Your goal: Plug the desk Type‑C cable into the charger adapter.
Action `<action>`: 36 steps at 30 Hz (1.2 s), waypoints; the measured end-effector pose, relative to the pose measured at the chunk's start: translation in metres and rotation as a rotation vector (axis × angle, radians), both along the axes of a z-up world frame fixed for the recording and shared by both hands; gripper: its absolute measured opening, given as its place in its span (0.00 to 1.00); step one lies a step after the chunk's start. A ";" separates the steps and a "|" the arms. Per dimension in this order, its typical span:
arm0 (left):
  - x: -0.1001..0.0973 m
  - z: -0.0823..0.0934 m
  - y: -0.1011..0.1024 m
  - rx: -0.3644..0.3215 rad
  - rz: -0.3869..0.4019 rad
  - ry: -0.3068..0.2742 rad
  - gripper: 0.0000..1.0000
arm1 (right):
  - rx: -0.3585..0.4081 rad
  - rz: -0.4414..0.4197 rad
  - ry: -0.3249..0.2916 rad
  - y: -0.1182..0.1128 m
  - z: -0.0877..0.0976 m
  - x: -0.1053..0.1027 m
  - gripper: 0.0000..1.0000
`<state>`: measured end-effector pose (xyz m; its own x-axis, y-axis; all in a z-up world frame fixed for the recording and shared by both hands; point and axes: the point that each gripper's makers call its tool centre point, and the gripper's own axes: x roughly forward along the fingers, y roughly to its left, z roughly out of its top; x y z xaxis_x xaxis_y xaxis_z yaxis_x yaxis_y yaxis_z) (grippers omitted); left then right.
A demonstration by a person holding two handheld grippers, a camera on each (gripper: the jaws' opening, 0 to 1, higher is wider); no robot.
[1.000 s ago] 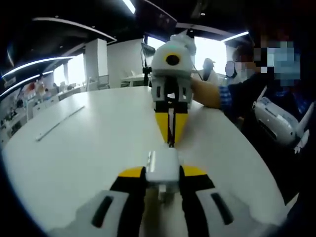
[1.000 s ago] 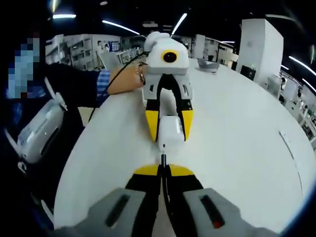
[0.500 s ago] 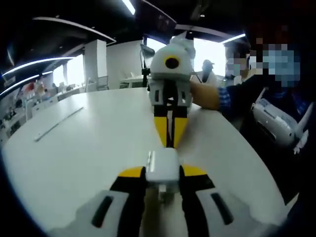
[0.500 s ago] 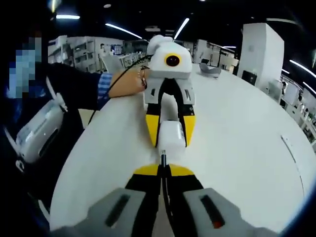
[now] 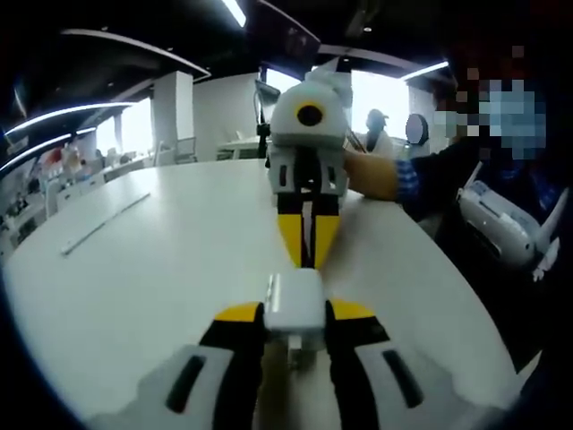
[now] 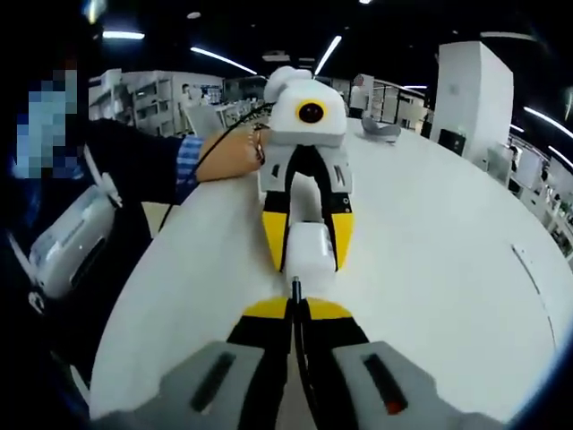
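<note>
Table: large round white table point(image 5: 161, 269), its surface spreading from 9 to 3 o'clock in the left gripper view; also seen in the right gripper view point(image 6: 430, 251).
Person: seated at the table edge, dark top with blue checked cuff, at 2 o'clock in the left gripper view point(image 5: 421, 170) and at 10 o'clock in the right gripper view.
Strip: thin pale flat strip point(image 5: 103, 224) lying on the table at 9 o'clock in the left gripper view, well apart from both grippers.
Left gripper: yellow-and-black fingers, left gripper point(image 5: 291, 313), rising from 6 o'clock of its own view; seen head-on at the centre of the right gripper view point(image 6: 307, 240). Fingers set at medium width, clamped on the adapter's two sides.
Right gripper: right gripper point(image 6: 296, 309) rising from 6 o'clock of its own view; seen head-on at 12 o'clock in the left gripper view point(image 5: 307, 244). Fingers drawn narrow, pinching the cable plug.
Adapter: white rounded-block charger adapter point(image 5: 294, 305), held above the table, its port face turned toward the right gripper point(image 6: 310, 251).
Cable plug: dark slim Type-C cable plug point(image 6: 296, 288) protruding from the right fingers, its tip just beside the adapter face; whether it touches or has entered cannot be told.
</note>
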<state>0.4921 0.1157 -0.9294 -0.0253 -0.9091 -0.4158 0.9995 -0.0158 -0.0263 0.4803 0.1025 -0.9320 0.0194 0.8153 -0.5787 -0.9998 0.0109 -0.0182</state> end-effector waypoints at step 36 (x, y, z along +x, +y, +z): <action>-0.006 0.004 0.016 -0.028 -0.022 -0.005 0.29 | 0.009 0.058 -0.054 -0.012 -0.004 0.006 0.11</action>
<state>0.4864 0.1319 -0.9258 -0.0437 -0.9197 -0.3902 0.9990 -0.0389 -0.0202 0.4858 0.0909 -0.9361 0.0033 0.8211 -0.5707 -0.9963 -0.0462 -0.0722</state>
